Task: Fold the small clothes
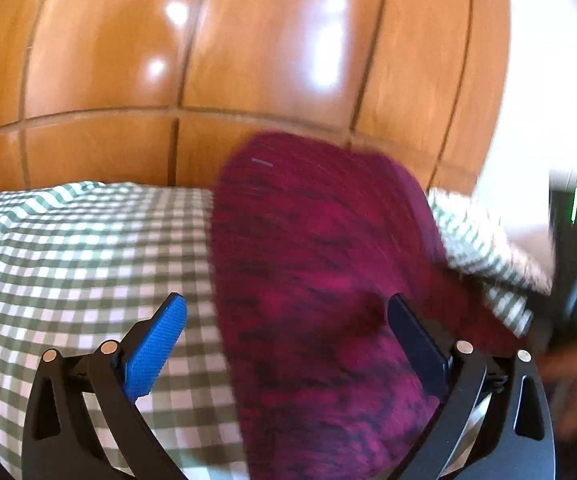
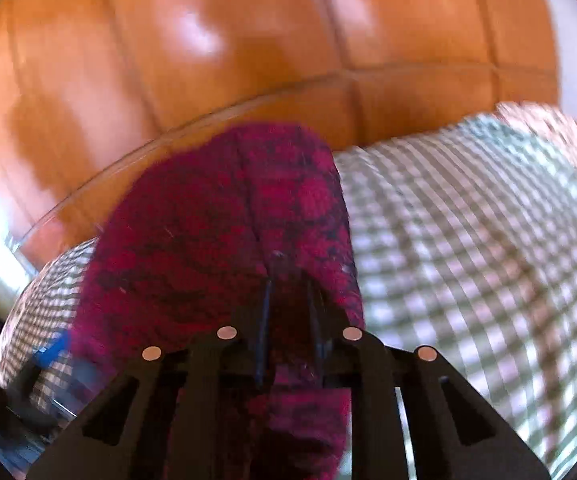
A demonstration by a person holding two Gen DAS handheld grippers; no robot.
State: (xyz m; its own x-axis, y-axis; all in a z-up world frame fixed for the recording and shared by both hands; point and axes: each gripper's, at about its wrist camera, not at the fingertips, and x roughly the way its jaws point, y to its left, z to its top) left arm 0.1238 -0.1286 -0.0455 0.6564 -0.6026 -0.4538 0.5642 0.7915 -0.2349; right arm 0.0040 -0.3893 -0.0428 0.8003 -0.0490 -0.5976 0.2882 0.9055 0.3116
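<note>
A magenta knitted garment [image 1: 308,248] with dark flecks lies on a green-and-white checked cloth [image 1: 80,248]. My left gripper [image 1: 284,300] is open above it, with the blue pad over the checks and the other finger over the knit. In the right wrist view the same garment [image 2: 224,216] runs up between the narrow fingers of my right gripper [image 2: 290,284], which is shut on a fold of it. The right gripper [image 1: 572,292] appears blurred at the right edge of the left wrist view. The left gripper's blue pad [image 2: 52,348] shows at the lower left of the right wrist view.
The checked cloth [image 2: 468,240] covers a surface that ends at a far edge. Beyond it is a glossy orange wooden floor [image 1: 248,60] with dark seams. A white wall or panel [image 1: 548,100] stands at the right.
</note>
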